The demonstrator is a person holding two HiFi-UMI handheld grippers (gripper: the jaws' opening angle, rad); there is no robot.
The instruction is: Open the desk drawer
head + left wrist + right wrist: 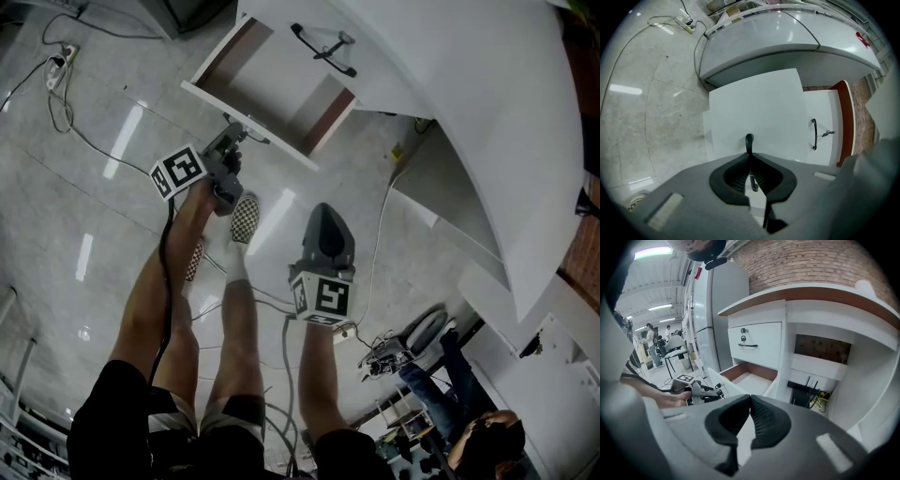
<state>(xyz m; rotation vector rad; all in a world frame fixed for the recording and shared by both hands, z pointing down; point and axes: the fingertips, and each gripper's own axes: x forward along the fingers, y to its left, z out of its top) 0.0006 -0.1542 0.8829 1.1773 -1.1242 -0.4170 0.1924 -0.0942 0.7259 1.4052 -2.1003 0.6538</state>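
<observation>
Pinching handle (748, 140): left tool (750, 157), own view

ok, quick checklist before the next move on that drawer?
1. left gripper shut on the handle: ok
2. lower drawer out, inside showing: ok
3. lower drawer at full travel: cannot tell
4. right gripper shut, nothing in it, off the desk: ok
5. upper drawer closed: ok
</observation>
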